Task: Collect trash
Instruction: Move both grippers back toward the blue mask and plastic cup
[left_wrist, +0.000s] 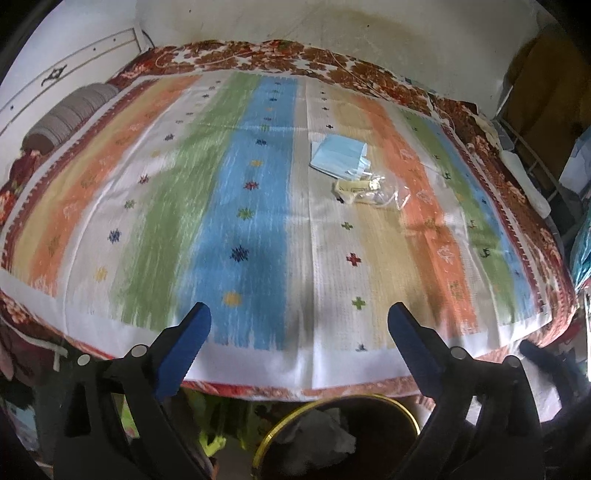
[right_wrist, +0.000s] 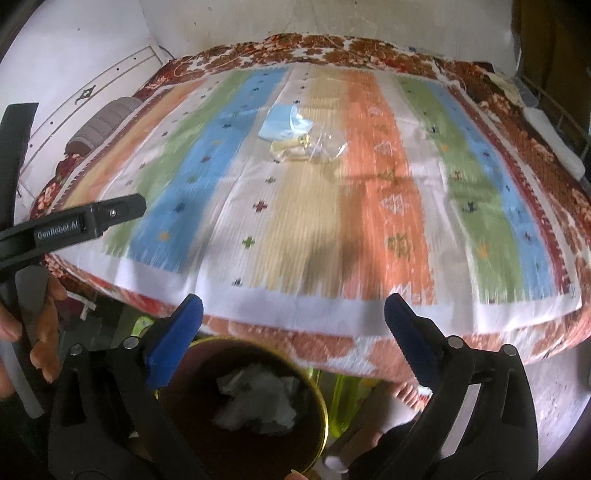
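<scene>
Both claws stood wide apart with nothing between the blue pads: the left claw and right claw hung over the bed's near edge. Below them sat a gold-rimmed bin holding crumpled white paper. Farther up the striped bedspread lay the trash: a pale blue mask touching a clear crinkled wrapper.

Matt woven cloth spread, crinkly clear plastic wrapper, glossy brass-rimmed bin.
</scene>
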